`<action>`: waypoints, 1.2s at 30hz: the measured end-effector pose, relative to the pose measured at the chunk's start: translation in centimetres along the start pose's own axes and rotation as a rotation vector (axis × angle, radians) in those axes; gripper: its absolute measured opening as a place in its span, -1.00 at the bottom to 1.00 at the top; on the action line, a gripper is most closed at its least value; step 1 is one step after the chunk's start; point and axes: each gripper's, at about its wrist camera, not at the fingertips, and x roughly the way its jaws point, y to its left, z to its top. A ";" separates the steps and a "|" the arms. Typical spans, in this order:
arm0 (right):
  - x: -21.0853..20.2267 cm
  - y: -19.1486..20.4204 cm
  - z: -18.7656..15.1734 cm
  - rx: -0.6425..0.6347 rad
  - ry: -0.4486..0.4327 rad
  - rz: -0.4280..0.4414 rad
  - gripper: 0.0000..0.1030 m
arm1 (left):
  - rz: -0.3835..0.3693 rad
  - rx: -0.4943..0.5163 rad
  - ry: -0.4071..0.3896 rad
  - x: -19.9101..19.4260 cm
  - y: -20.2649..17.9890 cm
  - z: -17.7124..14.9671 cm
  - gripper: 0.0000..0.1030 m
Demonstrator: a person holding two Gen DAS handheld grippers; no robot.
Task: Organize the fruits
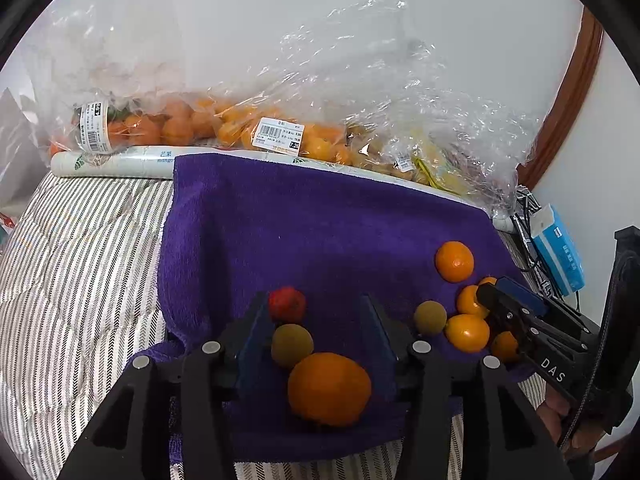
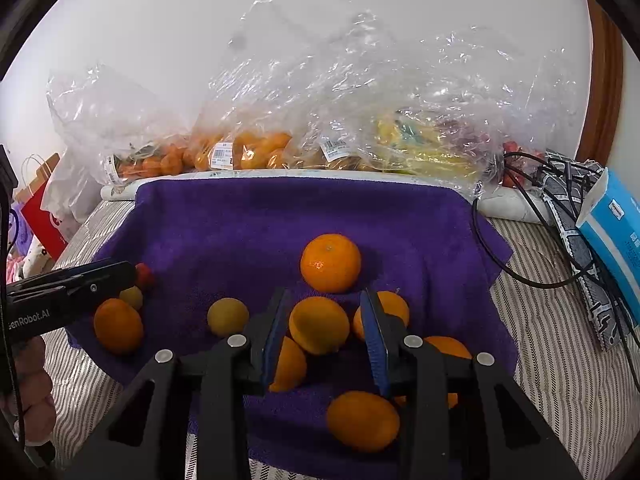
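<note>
Sorting loose fruit on the purple towel (image 2: pixel 248 220) is the step in hand, I judge. My right gripper (image 2: pixel 326 328) has its fingers spread around an orange citrus (image 2: pixel 319 325) in the right cluster, not yet pinching. My left gripper (image 1: pixel 316 332) is spread too, a greenish fruit (image 1: pixel 292 345) between its fingers and a red one (image 1: pixel 287 304) just beyond. Next I'd close the right fingers gently. Legible: "DAS", "GenRobot.AI", "mango" on the roll (image 1: pixel 120 162).

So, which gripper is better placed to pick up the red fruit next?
Left. The red fruit lies just ahead of the open left gripper, beside its left finger. The right gripper is over the orange cluster, straddling an orange, farther from it.
</note>
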 end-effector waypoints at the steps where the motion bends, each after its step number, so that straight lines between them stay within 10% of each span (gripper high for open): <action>1: 0.0 0.0 0.0 0.001 -0.001 0.001 -0.21 | 0.000 0.000 -0.001 0.0 0.0 0.0 -0.06; 8: -0.8 -0.2 0.3 0.023 -0.031 0.016 0.28 | -0.001 0.001 -0.009 -0.5 -0.2 0.2 0.04; 36: -17.9 2.3 -1.2 0.091 -0.103 -0.062 0.39 | 0.070 0.052 -0.113 -14.8 -4.5 -4.3 0.70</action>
